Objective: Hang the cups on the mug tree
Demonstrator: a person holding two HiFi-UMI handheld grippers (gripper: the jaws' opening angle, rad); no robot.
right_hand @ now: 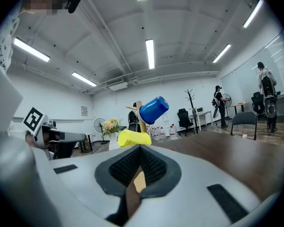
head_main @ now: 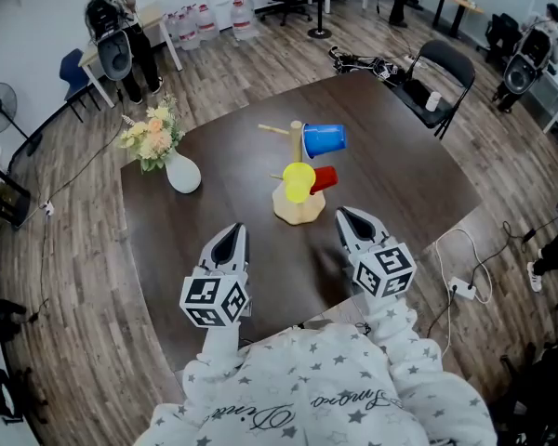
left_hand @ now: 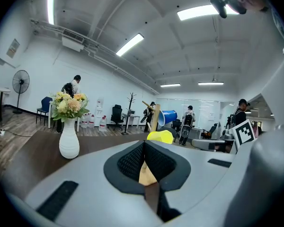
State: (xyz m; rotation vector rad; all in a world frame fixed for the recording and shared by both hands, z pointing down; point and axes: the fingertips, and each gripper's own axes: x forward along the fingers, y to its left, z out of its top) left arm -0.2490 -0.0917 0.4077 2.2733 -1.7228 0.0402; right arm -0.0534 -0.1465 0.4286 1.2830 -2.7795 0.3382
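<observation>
The wooden mug tree point(head_main: 298, 204) stands in the middle of the dark table point(head_main: 400, 156). A blue cup point(head_main: 324, 139) hangs on an upper peg, with a yellow cup point(head_main: 298, 181) and a red cup point(head_main: 324, 178) on lower pegs. My left gripper point(head_main: 231, 235) and right gripper point(head_main: 346, 216) hover near the table's front edge, short of the tree, both shut and empty. In the left gripper view, the blue cup point(left_hand: 167, 117) and yellow cup point(left_hand: 160, 136) show beyond the shut left gripper point(left_hand: 145, 142). The right gripper view has the blue cup point(right_hand: 154, 109) and yellow cup point(right_hand: 134, 137) above the shut right gripper point(right_hand: 141, 146).
A white vase of flowers point(head_main: 172, 161) stands at the table's left. A black folding chair point(head_main: 437, 72) sits at the far right corner. A power strip with cables point(head_main: 460, 288) lies on the floor to the right. People stand far off in the room.
</observation>
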